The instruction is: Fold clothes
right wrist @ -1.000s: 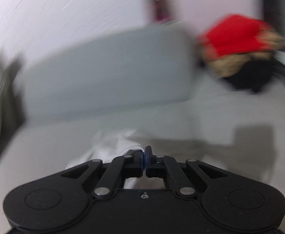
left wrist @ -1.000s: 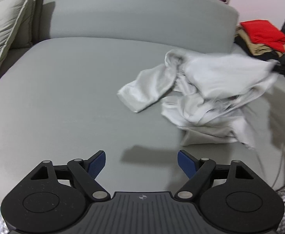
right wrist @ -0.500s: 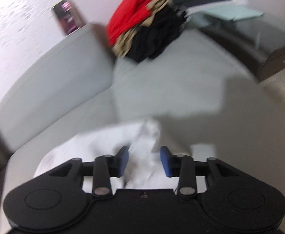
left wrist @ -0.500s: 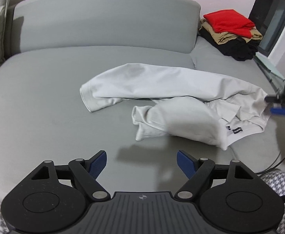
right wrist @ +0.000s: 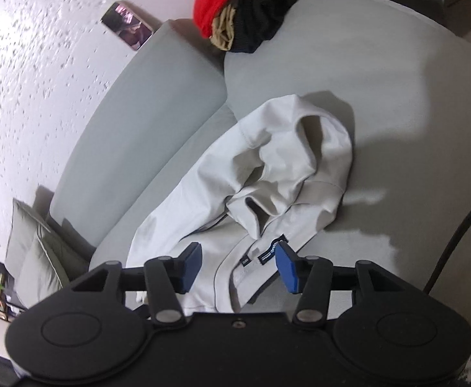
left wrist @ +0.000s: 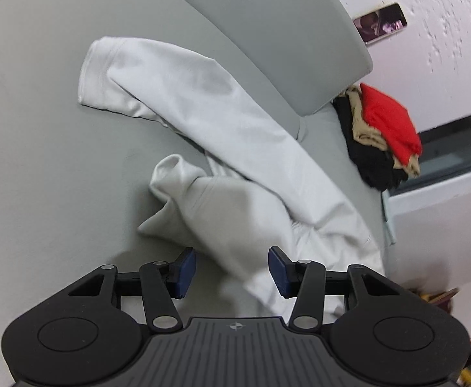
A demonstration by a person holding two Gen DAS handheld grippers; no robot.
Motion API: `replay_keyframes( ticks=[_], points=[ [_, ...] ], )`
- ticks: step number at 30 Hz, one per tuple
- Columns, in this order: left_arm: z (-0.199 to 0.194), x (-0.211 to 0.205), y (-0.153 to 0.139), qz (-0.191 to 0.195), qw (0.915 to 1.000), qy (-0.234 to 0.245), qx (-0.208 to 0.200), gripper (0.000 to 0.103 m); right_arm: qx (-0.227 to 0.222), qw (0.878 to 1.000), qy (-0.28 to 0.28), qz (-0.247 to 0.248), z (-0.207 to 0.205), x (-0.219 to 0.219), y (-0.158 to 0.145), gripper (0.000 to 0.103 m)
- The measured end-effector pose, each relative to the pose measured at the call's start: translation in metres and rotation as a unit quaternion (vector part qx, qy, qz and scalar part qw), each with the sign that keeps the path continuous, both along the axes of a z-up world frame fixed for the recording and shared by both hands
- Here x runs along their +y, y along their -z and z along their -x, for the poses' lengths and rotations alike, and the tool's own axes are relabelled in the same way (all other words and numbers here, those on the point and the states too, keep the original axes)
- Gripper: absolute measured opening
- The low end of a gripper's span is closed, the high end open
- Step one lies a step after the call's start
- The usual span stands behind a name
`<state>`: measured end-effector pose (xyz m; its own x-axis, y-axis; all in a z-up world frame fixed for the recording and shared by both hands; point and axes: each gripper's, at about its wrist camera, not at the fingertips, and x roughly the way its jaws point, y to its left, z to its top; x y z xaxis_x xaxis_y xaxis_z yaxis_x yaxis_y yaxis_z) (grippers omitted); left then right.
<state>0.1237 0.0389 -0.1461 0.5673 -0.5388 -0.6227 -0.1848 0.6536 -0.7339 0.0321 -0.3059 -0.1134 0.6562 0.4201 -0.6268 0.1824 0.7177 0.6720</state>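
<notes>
Lying crumpled on the grey sofa seat [left wrist: 41, 161], a white garment [left wrist: 222, 135], spread ahead of both tongs. Hovering over its near edge, the left tongs [left wrist: 232, 272], spread wide, blue pads [left wrist: 183, 272] well apart, gripping nothing; a fold of white cloth runs between and just beyond the pads, though whether it touches them cannot be told. Stretching away up and to the left of the left tongs, one long sleeve-like length ending in a hemmed cuff; bunched just ahead and left of those tongs, a second shorter lump of the same cloth. Beyond the garment, the sofa backrest [left wrist: 267, 32]; off to the upper right, a stack of folded clothes [left wrist: 383, 129], red on top of tan and black.

Seen from the other side, the right tongs [right wrist: 238, 266], likewise wide open and holding nothing. Directly between and just past their blue pads [right wrist: 287, 271], the neck opening of the white garment [right wrist: 267, 174] with small dark labels [right wrist: 269, 251] showing. Heaped ahead of the right tongs, the rest of the fabric, rumpled and twisted. Far ahead, the same folded stack [right wrist: 248, 6]; far left, pale cushions [right wrist: 35, 251]; at the right edge, a dark cable [right wrist: 455, 242] curving across the seat.
</notes>
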Motion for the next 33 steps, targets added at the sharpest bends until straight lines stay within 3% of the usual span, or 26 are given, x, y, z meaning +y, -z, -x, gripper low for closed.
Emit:
replay_keyframes(
  ticks=[5, 9, 13, 15, 18, 22, 23, 24, 26, 27, 30, 33],
  points=[
    [-0.017, -0.01, 0.019, 0.028, 0.9992, 0.02, 0.02, 0.038, 0.001, 1.0, 0.008, 0.0, -0.007, -0.008, 0.005, 0.051],
    [-0.021, -0.014, 0.02, 0.034, 0.9989, 0.031, -0.001, 0.031, -0.002, 1.0, 0.015, -0.007, -0.008, -0.016, 0.008, 0.051],
    [-0.022, -0.012, 0.011, 0.027, 0.9984, 0.031, -0.04, 0.015, -0.004, 0.999, 0.027, -0.017, -0.011, -0.029, 0.014, 0.051],
    [-0.019, -0.009, 0.009, 0.027, 0.9978, 0.027, -0.055, 0.015, -0.003, 0.999, 0.038, -0.021, -0.012, -0.038, 0.016, 0.051],
    [-0.024, -0.006, 0.015, 0.037, 0.9981, 0.019, -0.044, 0.016, 0.0, 0.998, 0.053, -0.023, -0.013, -0.052, 0.019, 0.051],
    [-0.035, -0.003, 0.024, 0.049, 0.9986, 0.004, -0.017, 0.034, 0.007, 0.997, 0.067, -0.029, -0.016, -0.068, 0.026, 0.051],
    [-0.038, -0.004, 0.025, 0.045, 0.9989, 0.002, -0.014, 0.033, 0.006, 0.997, 0.07, -0.029, -0.018, -0.072, 0.028, 0.051],
    [-0.04, -0.004, 0.026, 0.041, 0.9991, 0.0, -0.012, 0.03, 0.003, 0.997, 0.073, -0.021, -0.021, -0.075, 0.028, 0.048],
    [-0.043, -0.006, 0.026, 0.027, 0.9996, -0.004, -0.009, 0.008, -0.004, 0.997, 0.075, 0.001, -0.027, -0.078, 0.027, 0.038],
    [-0.044, -0.005, 0.026, 0.021, 0.9997, -0.006, -0.007, 0.004, -0.012, 0.997, 0.062, 0.033, -0.033, -0.071, 0.026, 0.033],
    [-0.041, -0.01, 0.017, -0.019, 0.9995, 0.003, -0.026, 0.003, -0.036, 0.991, 0.022, 0.129, -0.048, -0.05, 0.022, 0.032],
    [-0.041, -0.016, 0.009, -0.05, 0.9978, 0.014, -0.04, 0.003, -0.059, 0.973, -0.018, 0.222, -0.064, -0.03, 0.019, 0.032]
  ],
)
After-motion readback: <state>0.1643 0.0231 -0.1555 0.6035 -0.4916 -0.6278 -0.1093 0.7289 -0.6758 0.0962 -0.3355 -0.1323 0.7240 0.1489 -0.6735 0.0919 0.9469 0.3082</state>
